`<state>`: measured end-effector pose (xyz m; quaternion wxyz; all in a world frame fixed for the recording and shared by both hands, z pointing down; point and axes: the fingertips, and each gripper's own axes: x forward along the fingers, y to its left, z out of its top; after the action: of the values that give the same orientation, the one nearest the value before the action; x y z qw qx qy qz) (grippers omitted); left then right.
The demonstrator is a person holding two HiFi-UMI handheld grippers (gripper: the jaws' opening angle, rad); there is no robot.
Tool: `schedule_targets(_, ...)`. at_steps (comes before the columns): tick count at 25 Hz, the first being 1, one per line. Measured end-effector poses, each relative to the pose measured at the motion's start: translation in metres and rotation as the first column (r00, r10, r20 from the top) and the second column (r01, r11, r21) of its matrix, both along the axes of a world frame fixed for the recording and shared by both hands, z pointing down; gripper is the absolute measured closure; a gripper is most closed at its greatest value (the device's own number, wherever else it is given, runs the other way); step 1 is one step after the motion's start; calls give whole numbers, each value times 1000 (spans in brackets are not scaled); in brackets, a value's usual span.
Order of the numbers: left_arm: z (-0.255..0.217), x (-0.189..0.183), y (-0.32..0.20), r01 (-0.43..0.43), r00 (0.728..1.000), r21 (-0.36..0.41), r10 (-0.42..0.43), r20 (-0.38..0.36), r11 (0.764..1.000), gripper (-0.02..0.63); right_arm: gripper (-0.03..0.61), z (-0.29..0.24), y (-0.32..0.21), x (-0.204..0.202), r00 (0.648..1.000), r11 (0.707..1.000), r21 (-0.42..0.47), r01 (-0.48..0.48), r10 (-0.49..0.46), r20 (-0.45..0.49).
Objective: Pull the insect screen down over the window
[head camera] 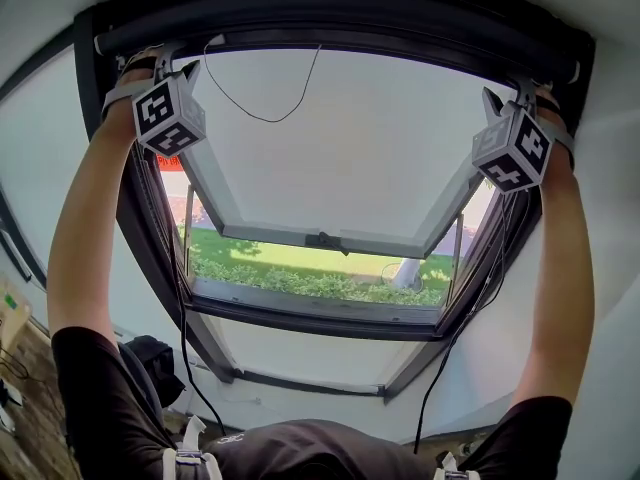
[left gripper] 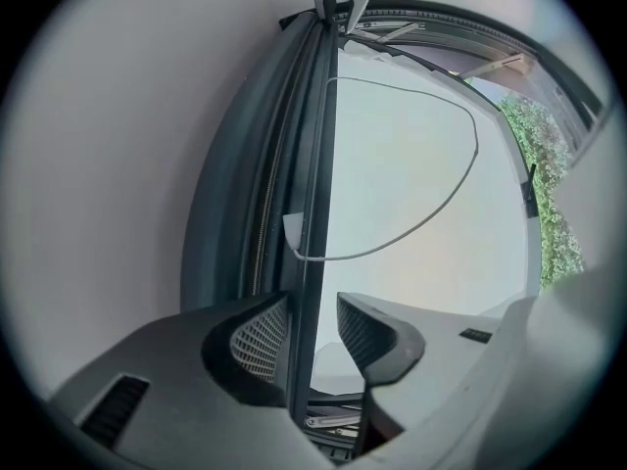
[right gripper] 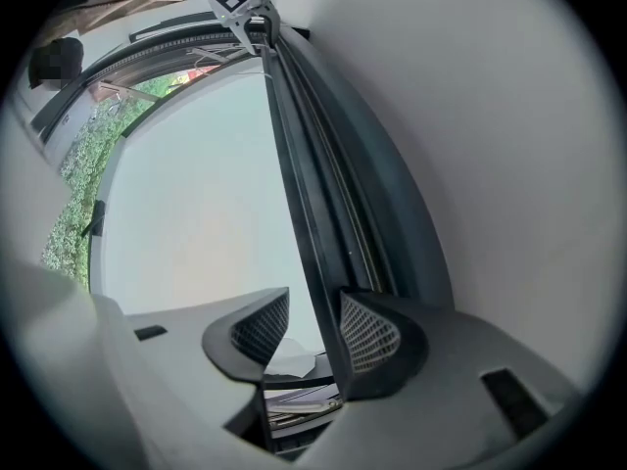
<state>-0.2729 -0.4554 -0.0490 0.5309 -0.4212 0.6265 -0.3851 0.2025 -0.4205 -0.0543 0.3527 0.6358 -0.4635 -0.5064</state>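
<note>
One roof window frame (head camera: 140, 230) filled the head view. Its glazed sash (head camera: 330, 240) was swung outward at the bottom, so that lawn (head camera: 290, 258) showed toward 6 o'clock. Nothing covered the opening. The insect screen seemed to be wholly rolled up behind its dark pull bar (head camera: 340, 30), which ran across the top of the frame at 12 o'clock. Both arms were raised to that bar, with the left gripper (left gripper: 313, 333) at its 10 o'clock end and the right gripper (right gripper: 312, 333) at its 2 o'clock end. Each gripper's jaws stood apart with the bar's edge between them. One pad lay just beside the bar and the other stood clear, so neither gripper had a grip. Smallest, a thin cord (head camera: 262, 114) sagged from the bar near the left gripper.

Doing the step well probably meant closing both pairs of jaws squarely on the bar before any pull. The two ends would then be drawn down toward 6 o'clock at an even pace, so that the bar ran level in the frame and did not jam. The cord wanted keeping out of the left jaws.
</note>
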Motion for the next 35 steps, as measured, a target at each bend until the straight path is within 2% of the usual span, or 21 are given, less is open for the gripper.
schedule_targets(1,1,0,-1,8,1000,-2,-8,11,1000,440,407,0,0,0,1000,1000,7,5,-5,1)
schedule_targets(4,1,-1,-1,8,1000,6,-8,20,1000,448,409,1,0,-2,1000,1000,15,2,-2,-8)
schedule_targets(7,1,-2,1,5,1000,11,-5,6,1000,511,423,2,0,-2,1000,1000,6,-9,9,-22)
schedule_targets(16,10,-2,3,11,1000,-31,-11,15,999,514,423,11,1,-2,997,998,-22,-51,49,-51)
schedule_targets(20,24,-1,4,0,1000,-55,1,18,998,523,488,19,3,-1,998,999,-32,-33,31,-48)
schedule_targets(25,36,-1,4,-13,1000,-54,14,10,998,525,492,33,1,3,998,998,-40,-46,44,-52)
schedule_targets(32,68,4,9,-45,999,-120,46,2,992,531,499,63,0,2,999,995,-100,-27,24,-38)
schedule_targets(35,89,0,5,-38,999,-165,42,21,986,534,503,81,-1,0,998,991,-127,-40,34,-46)
